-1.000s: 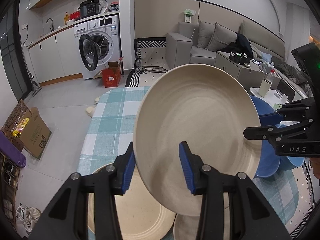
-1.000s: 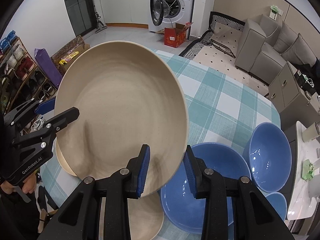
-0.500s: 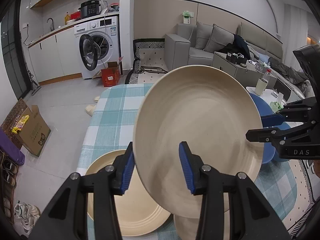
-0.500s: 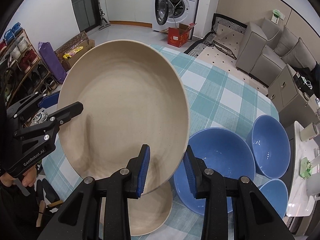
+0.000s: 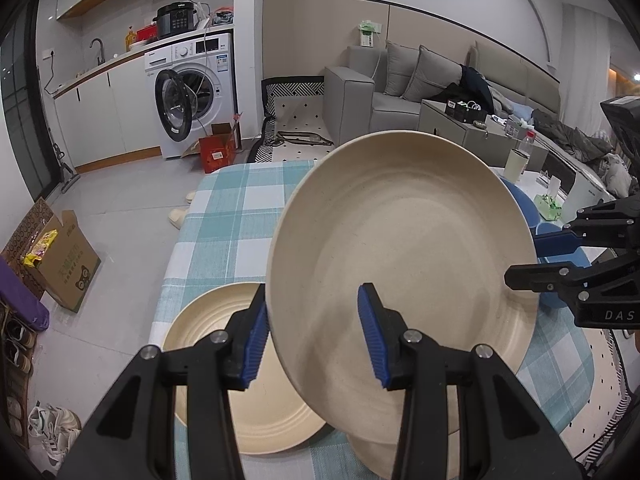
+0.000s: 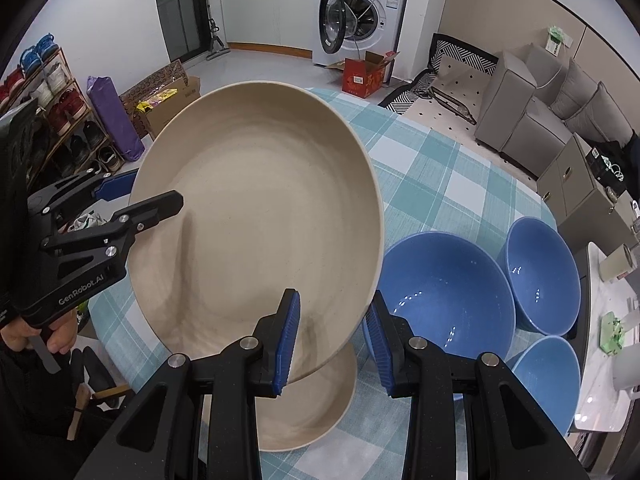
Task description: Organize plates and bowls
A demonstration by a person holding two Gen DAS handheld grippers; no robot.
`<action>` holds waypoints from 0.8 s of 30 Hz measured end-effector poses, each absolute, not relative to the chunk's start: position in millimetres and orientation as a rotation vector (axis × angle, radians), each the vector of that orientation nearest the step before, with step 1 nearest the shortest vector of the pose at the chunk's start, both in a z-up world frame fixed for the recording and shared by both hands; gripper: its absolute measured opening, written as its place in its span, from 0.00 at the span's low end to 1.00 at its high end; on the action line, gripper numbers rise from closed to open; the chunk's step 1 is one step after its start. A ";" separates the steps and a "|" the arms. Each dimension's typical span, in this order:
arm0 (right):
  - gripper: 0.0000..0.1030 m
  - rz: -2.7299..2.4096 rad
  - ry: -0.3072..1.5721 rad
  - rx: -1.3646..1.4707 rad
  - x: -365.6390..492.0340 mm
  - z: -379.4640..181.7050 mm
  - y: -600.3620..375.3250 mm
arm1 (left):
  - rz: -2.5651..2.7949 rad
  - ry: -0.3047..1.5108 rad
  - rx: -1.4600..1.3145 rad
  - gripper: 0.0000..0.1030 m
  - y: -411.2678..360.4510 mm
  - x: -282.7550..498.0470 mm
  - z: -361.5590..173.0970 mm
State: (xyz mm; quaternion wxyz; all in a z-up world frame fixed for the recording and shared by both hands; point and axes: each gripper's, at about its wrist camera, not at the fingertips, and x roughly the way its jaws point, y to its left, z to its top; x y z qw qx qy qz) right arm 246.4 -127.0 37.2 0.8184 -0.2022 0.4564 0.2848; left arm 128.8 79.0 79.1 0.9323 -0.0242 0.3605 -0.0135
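A large beige plate (image 5: 400, 248) (image 6: 256, 216) hangs tilted above the teal checked table (image 5: 232, 208) (image 6: 440, 184), held from two sides. My left gripper (image 5: 312, 320) is shut on its near rim and shows at the left of the right wrist view (image 6: 140, 196). My right gripper (image 6: 334, 312) is shut on the opposite rim and reaches in from the right of the left wrist view (image 5: 532, 256). A second beige plate (image 5: 208, 360) lies flat on the table at the left. A third beige plate (image 6: 312, 408) (image 5: 376, 460) lies partly hidden under the held one.
Three blue bowls (image 6: 448, 292) (image 6: 540, 268) (image 6: 548, 376) stand close together at the table's right end. A hand (image 6: 56, 336) grips the left tool beyond the table edge. A white side table with a cup (image 5: 518, 162) stands to the right.
Both grippers carried the held plate sideways, away from the blue bowls and toward the beige plates on the table. More of the flat left plate shows. Both grips are unchanged.
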 end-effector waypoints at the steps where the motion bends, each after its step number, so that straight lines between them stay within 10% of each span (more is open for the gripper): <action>1: 0.34 0.606 0.971 -0.424 243.6 36.9 -128.5 | -0.032 0.740 -0.045 0.40 77.4 127.4 78.7; 24: 0.34 0.589 1.002 -0.373 211.5 -8.3 -168.5 | -0.092 0.792 0.018 0.40 40.9 110.6 48.5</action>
